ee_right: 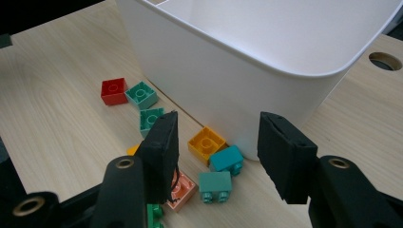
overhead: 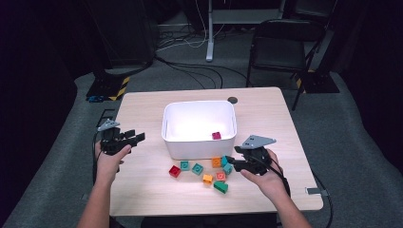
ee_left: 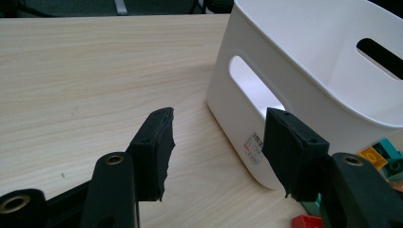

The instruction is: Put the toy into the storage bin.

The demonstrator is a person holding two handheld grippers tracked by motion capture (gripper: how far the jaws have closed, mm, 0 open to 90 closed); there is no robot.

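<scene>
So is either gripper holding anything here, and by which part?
Nothing is held. The left gripper is open over bare table beside the white bin; the right gripper is open above the blocks.

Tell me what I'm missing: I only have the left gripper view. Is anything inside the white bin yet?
Observer: Yes. The high view shows one magenta brick on the floor of the white bin, near its front right corner.
Operator: And where is the right gripper?
Observer: The right gripper is at the loose bricks in front of the bin. In its own view the jaws stand open, with a yellow brick and a teal brick showing between them, neither one pinched.
</scene>
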